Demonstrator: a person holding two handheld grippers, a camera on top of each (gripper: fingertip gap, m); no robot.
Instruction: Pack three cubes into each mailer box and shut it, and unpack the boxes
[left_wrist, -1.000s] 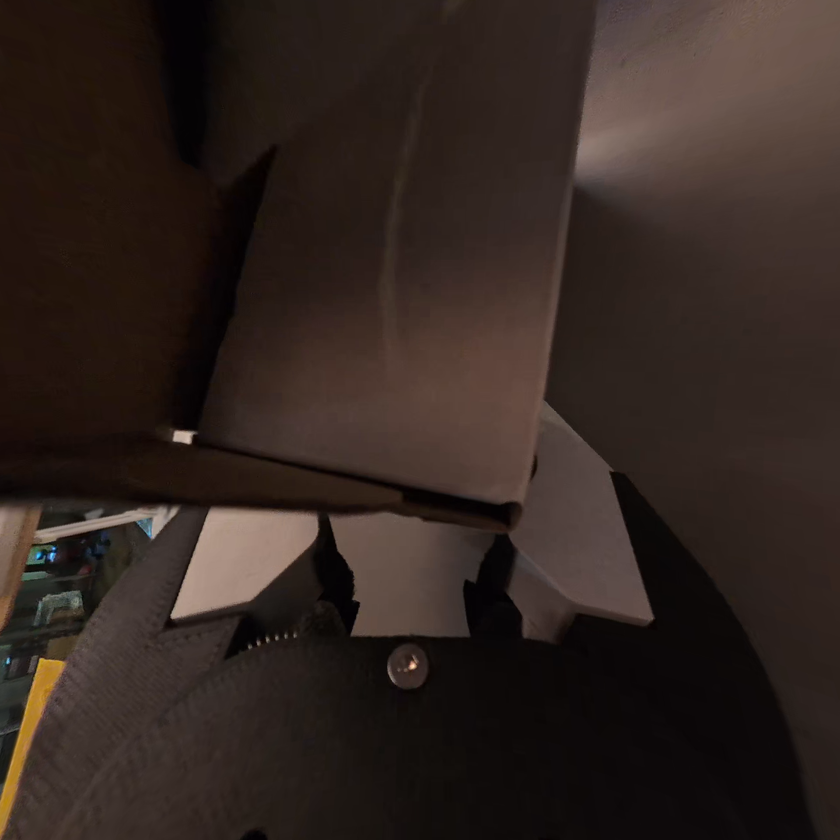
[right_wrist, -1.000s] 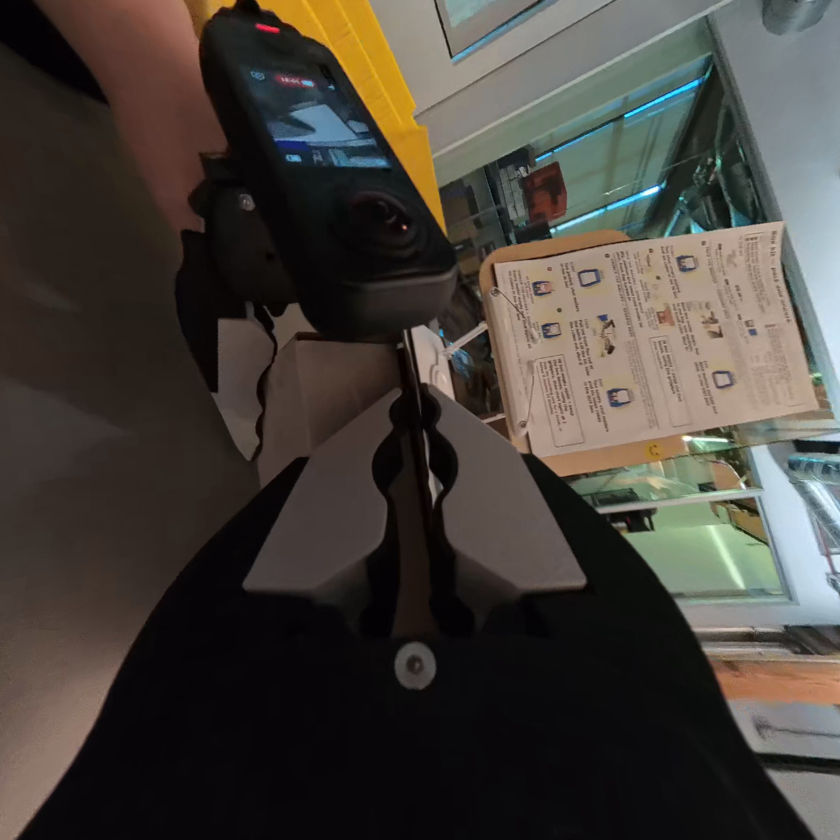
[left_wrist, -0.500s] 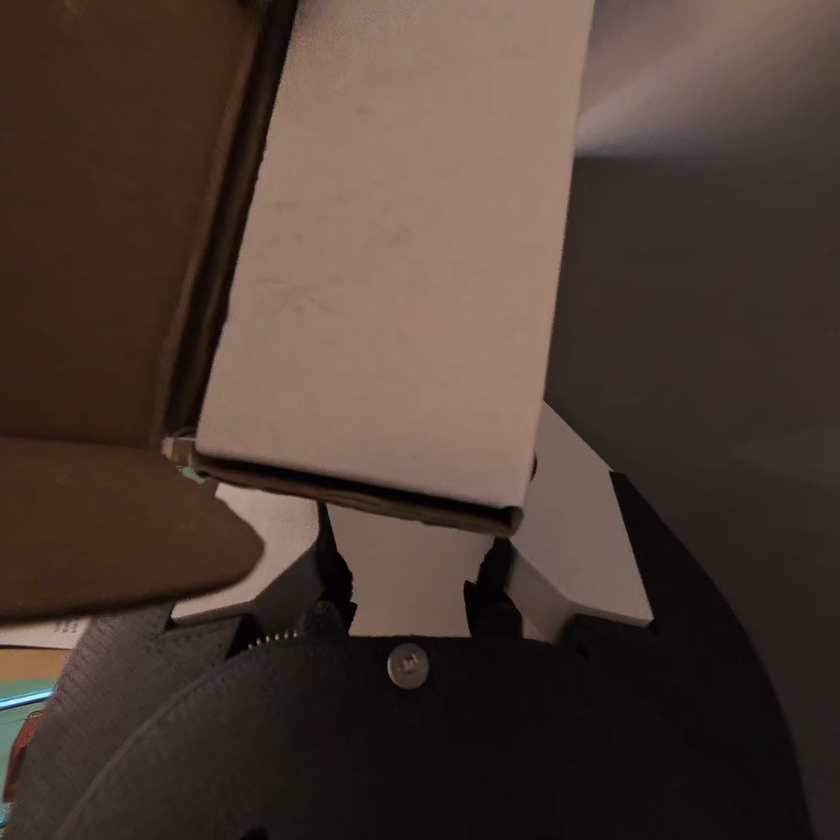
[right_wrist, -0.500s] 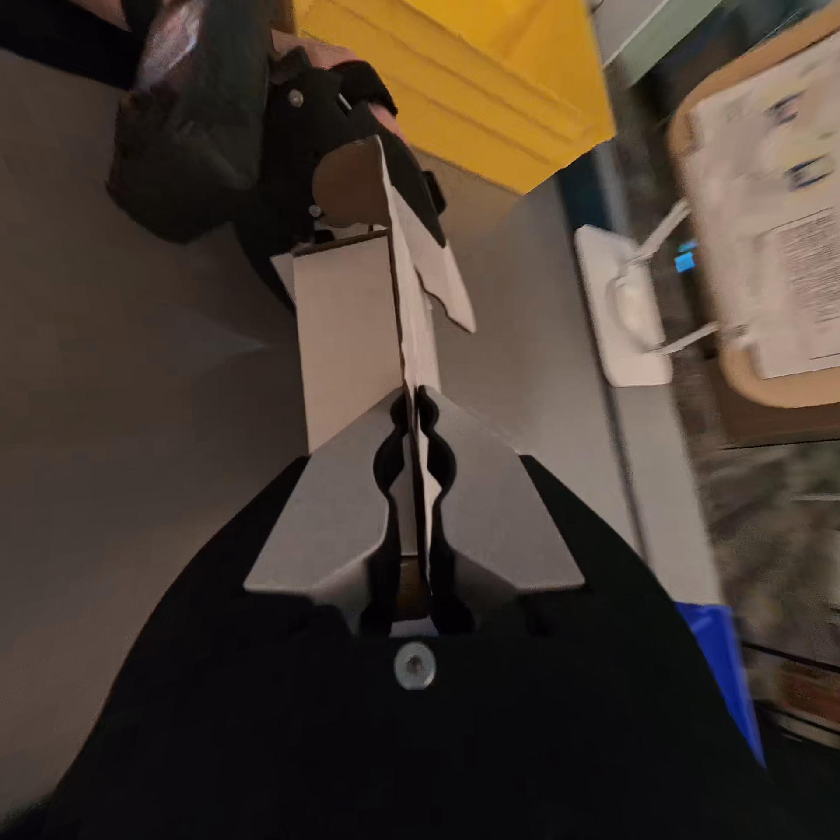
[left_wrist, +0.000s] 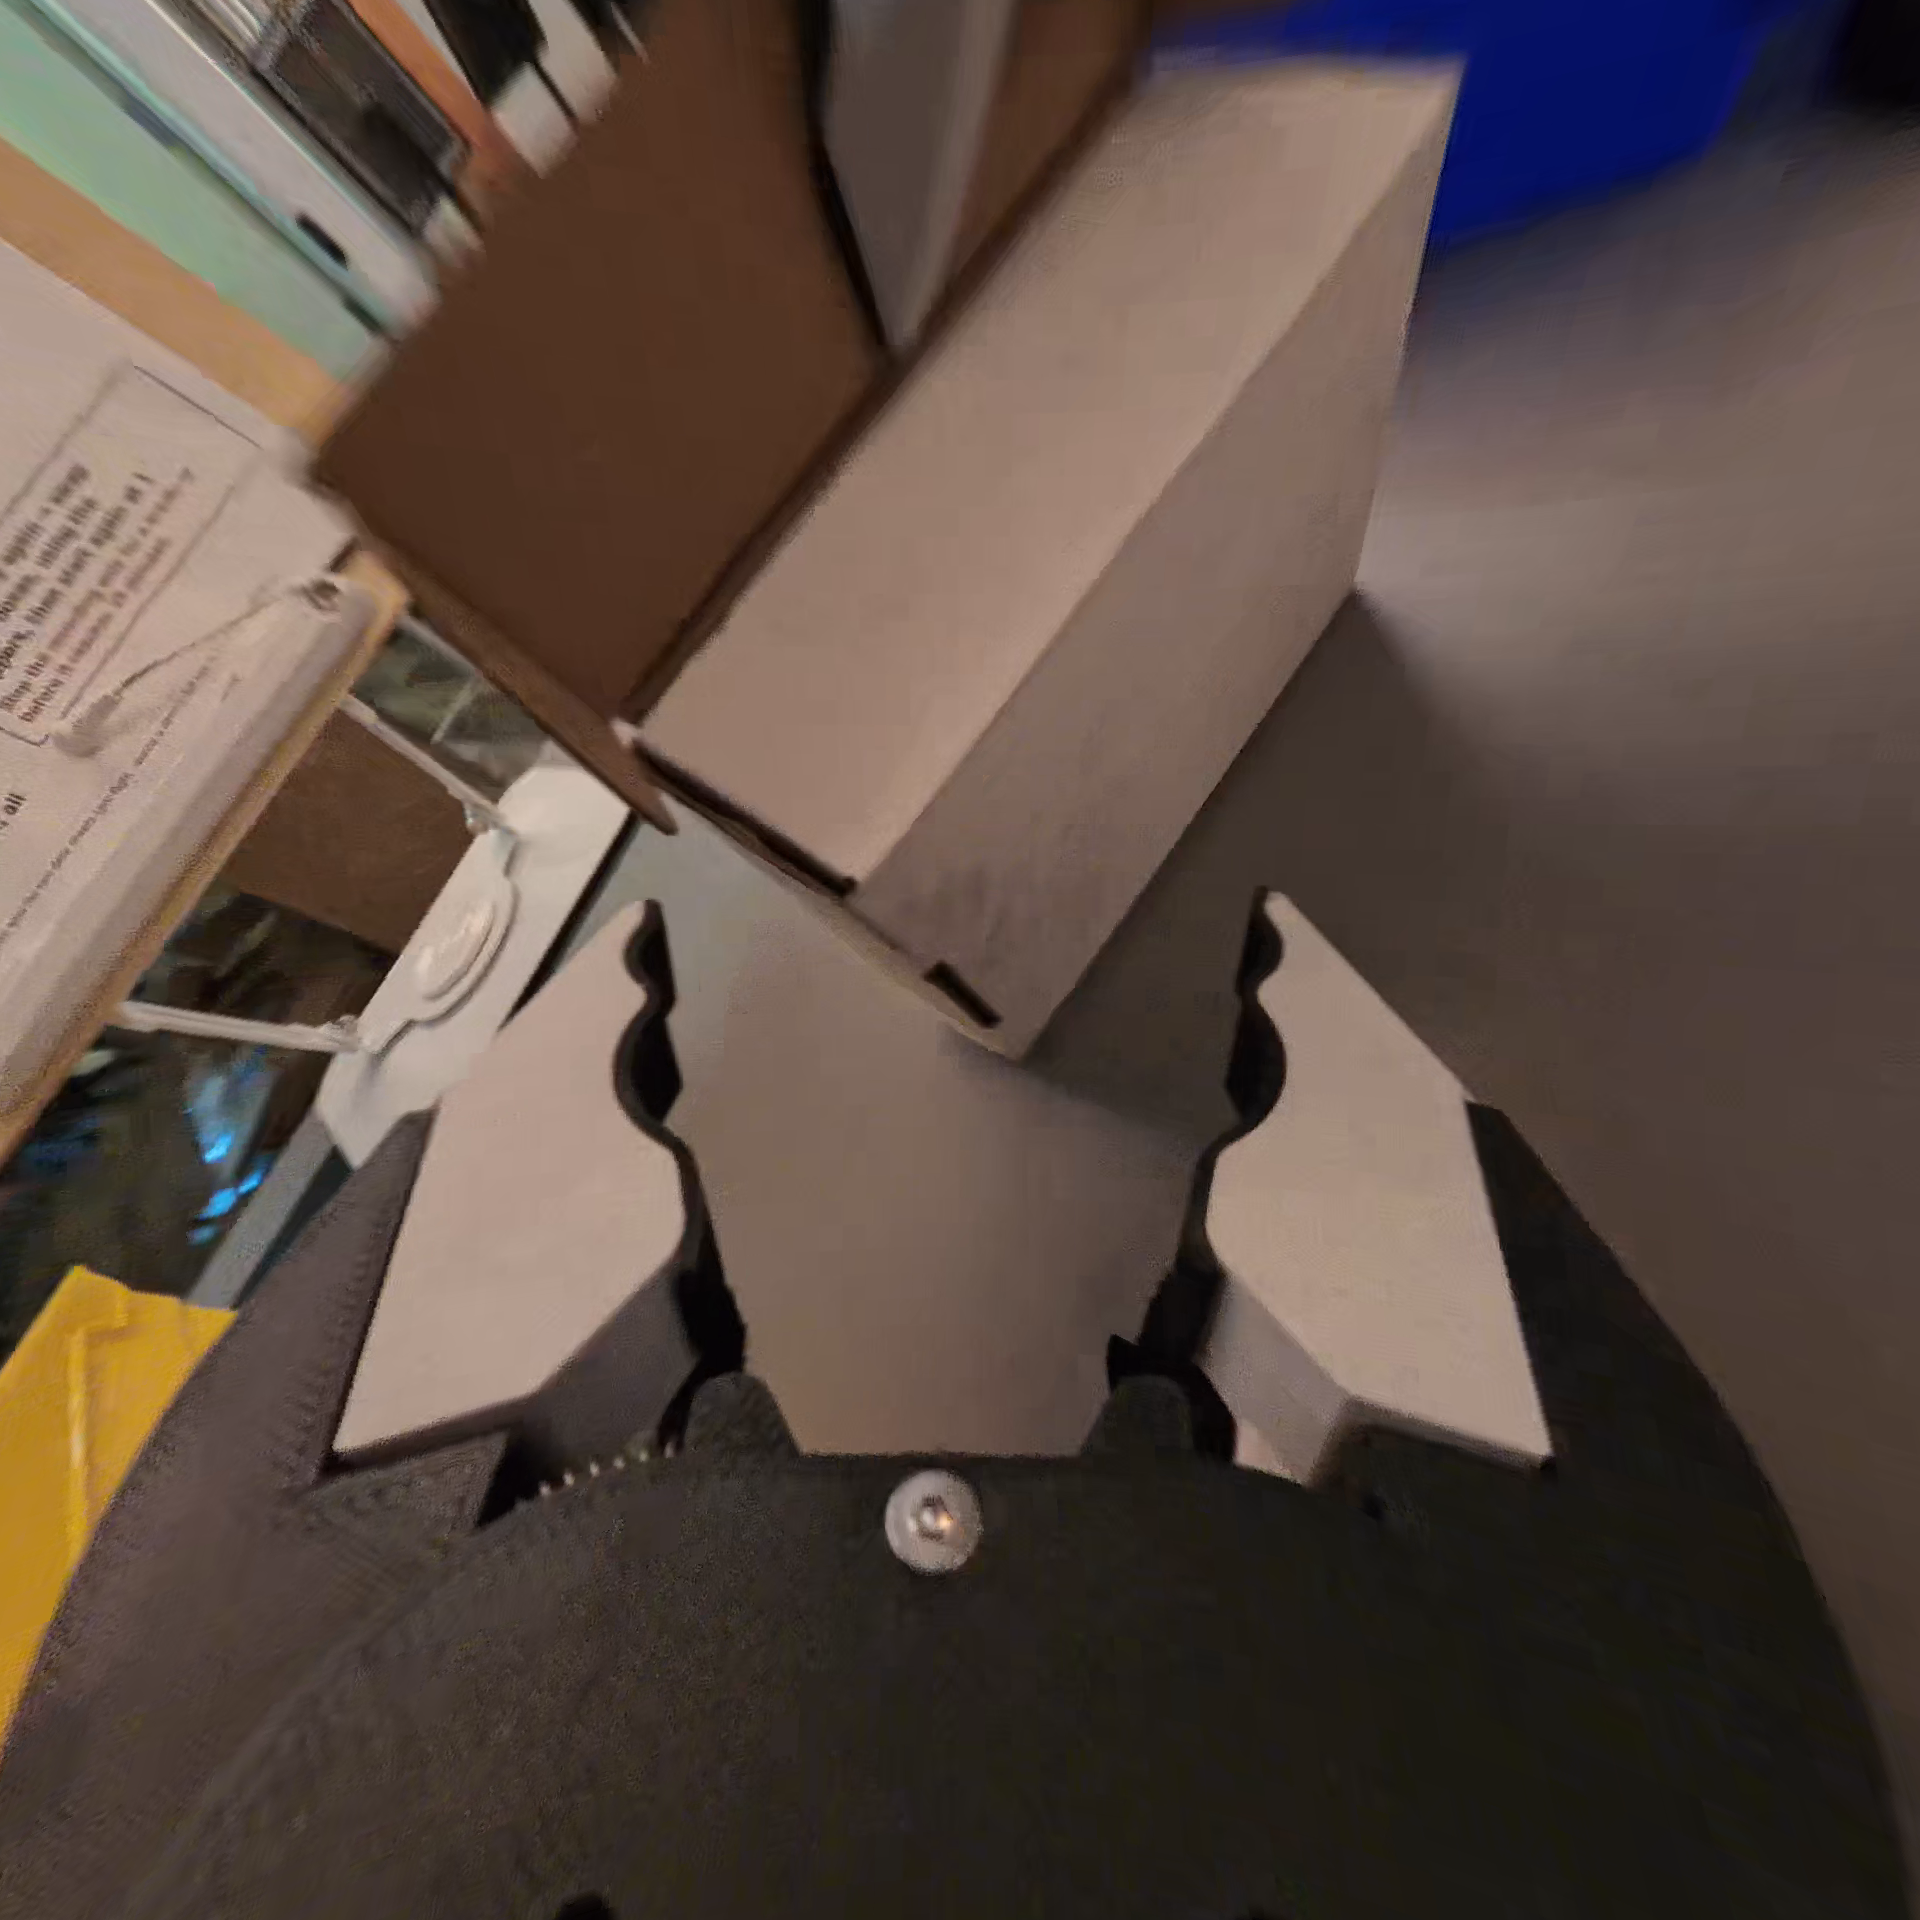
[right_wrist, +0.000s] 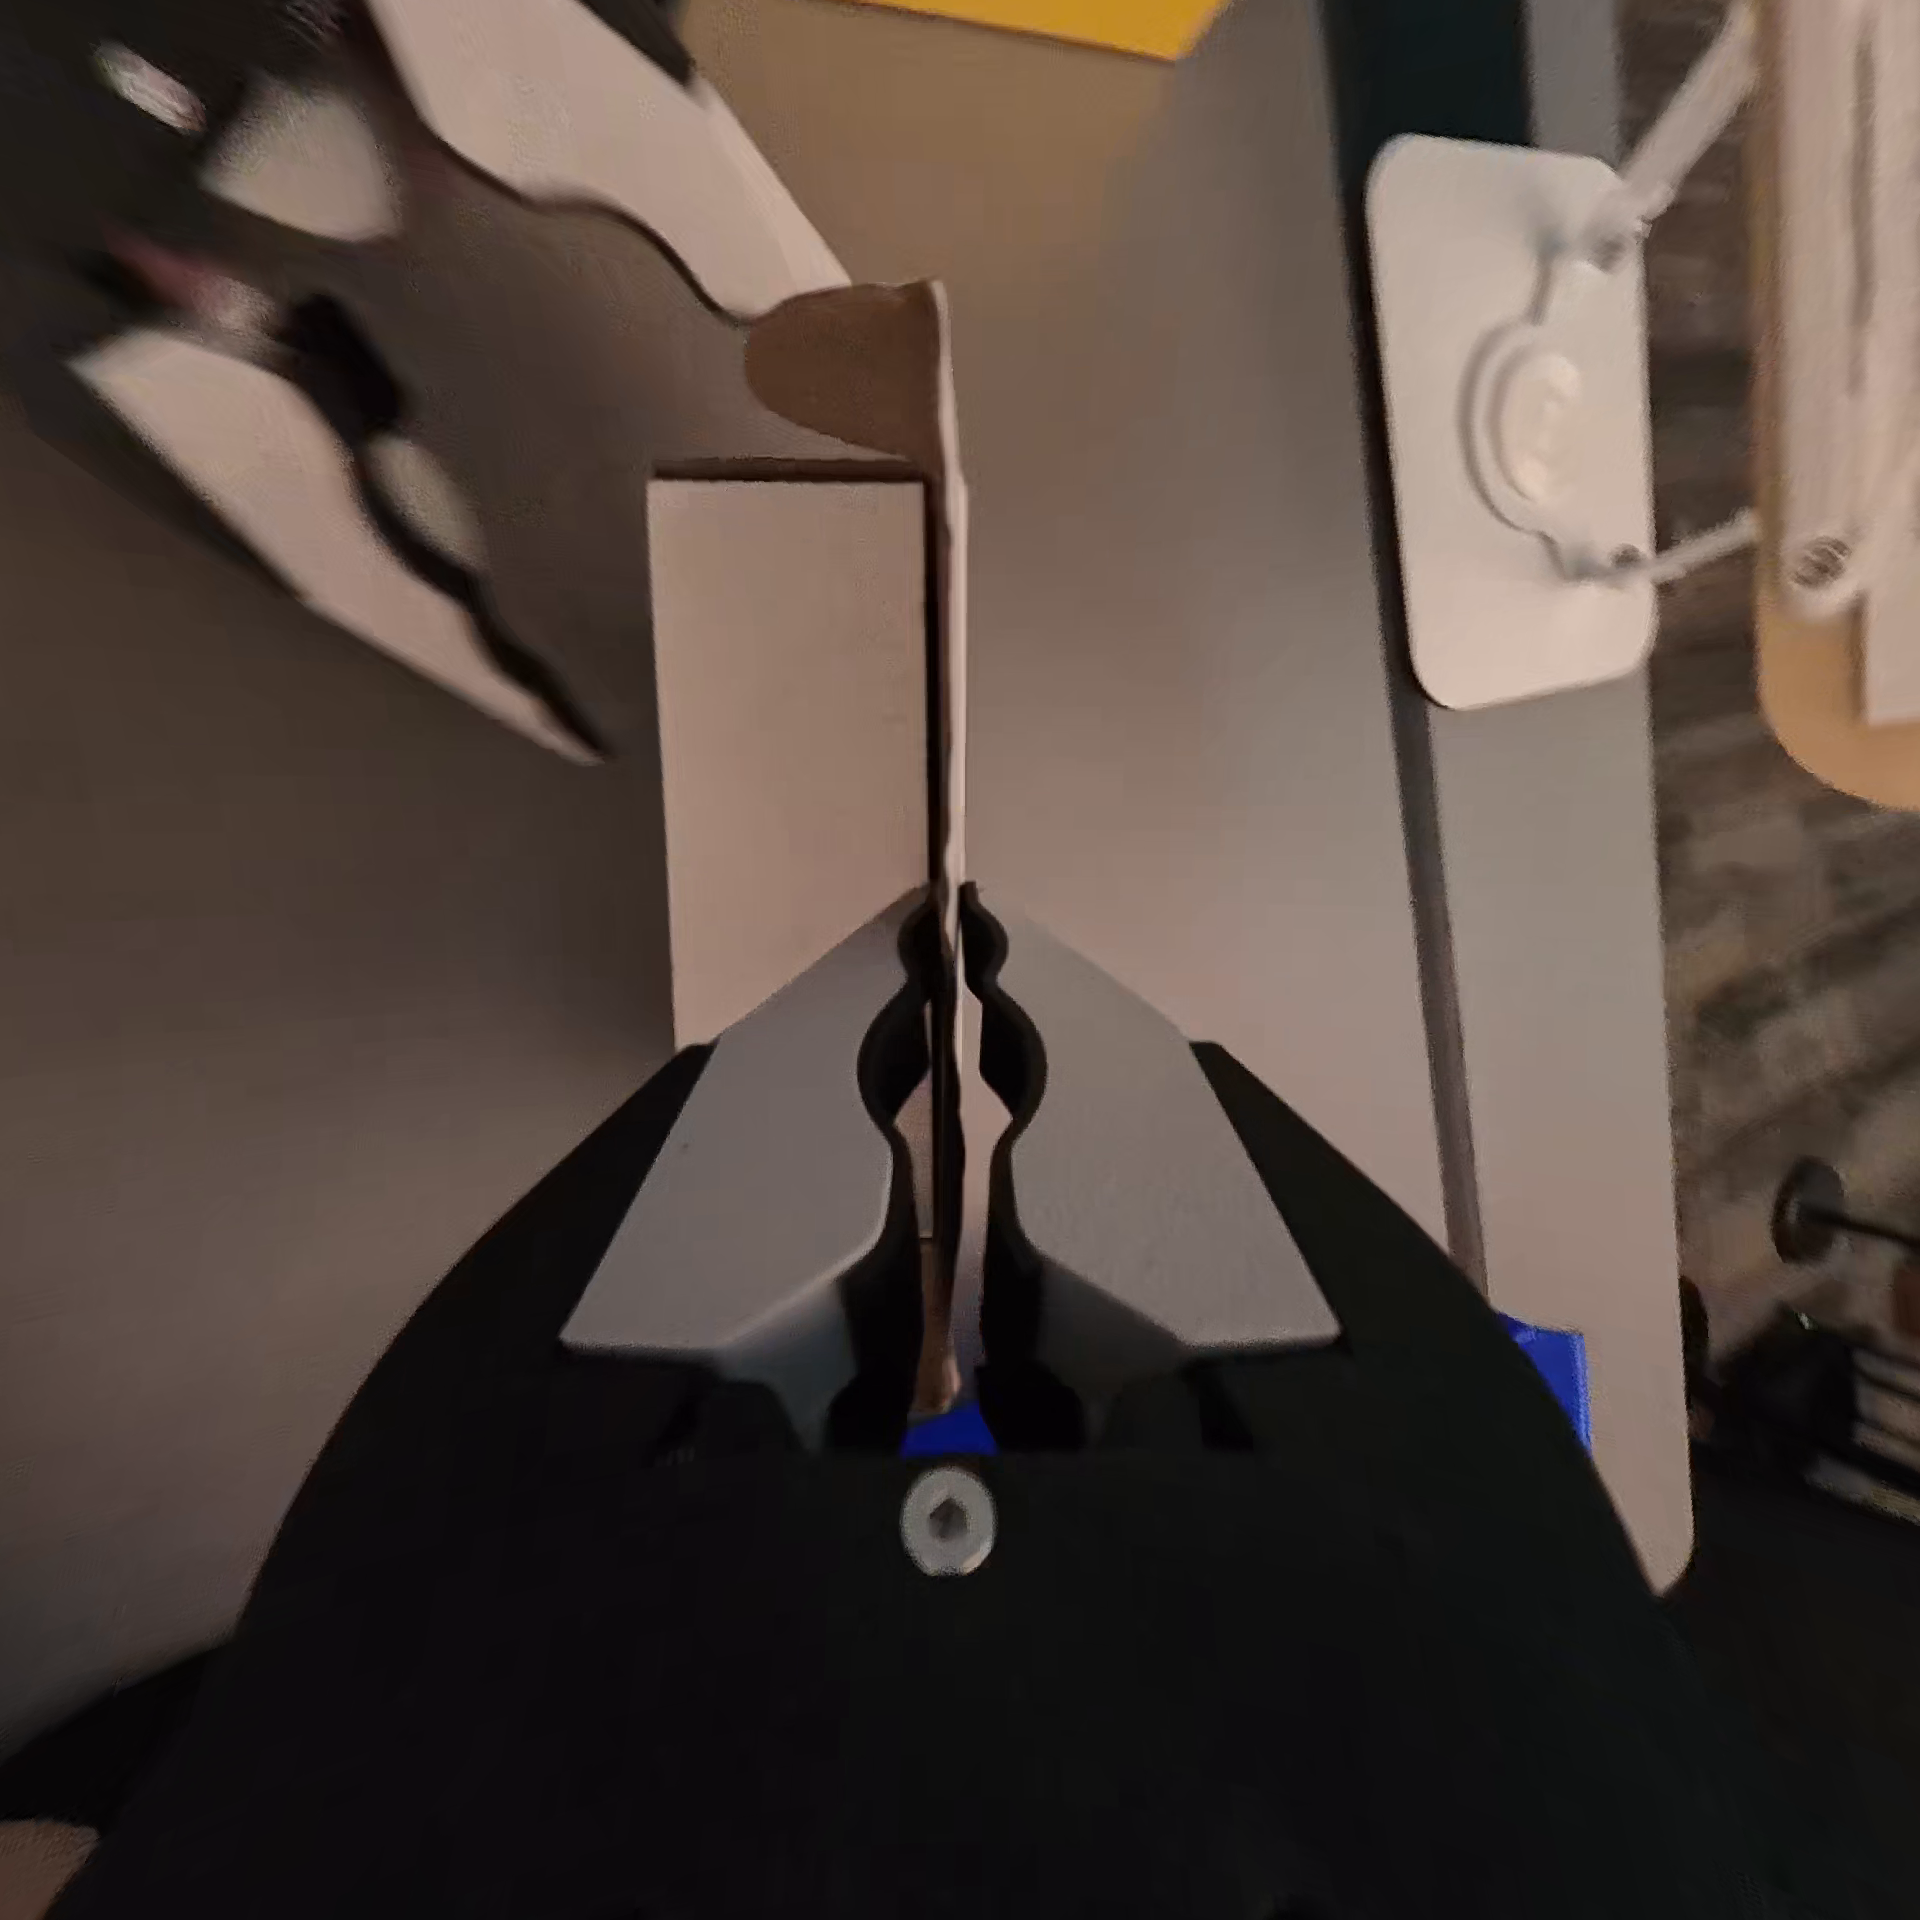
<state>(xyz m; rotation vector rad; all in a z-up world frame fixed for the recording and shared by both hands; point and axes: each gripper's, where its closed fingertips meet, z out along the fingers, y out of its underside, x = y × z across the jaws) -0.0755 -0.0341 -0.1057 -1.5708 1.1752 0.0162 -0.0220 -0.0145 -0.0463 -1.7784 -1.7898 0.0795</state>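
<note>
A white mailer box (left_wrist: 1039, 582) stands on the grey table (left_wrist: 1610, 935) with its brown-lined lid (left_wrist: 603, 447) raised. My left gripper (left_wrist: 956, 909) is open and empty, just short of the box's near corner. In the right wrist view the box's white wall (right_wrist: 790, 727) is ahead. My right gripper (right_wrist: 951, 904) is shut on the thin edge of the lid flap (right_wrist: 951, 623). The left gripper also shows in that view at upper left (right_wrist: 312, 468), blurred, apart from the box. No cubes are in view.
A clipboard with a printed sheet (left_wrist: 114, 582) on a white stand base (left_wrist: 457, 945) is at the table's edge; the base also shows in the right wrist view (right_wrist: 1507, 416). A blue object (left_wrist: 1662, 114) lies beyond the box. A yellow object (left_wrist: 62, 1455) is at lower left.
My left gripper has let go of the box wall, opened and backed off. My right gripper stays shut on the lid flap. Both views have swung down towards the table.
</note>
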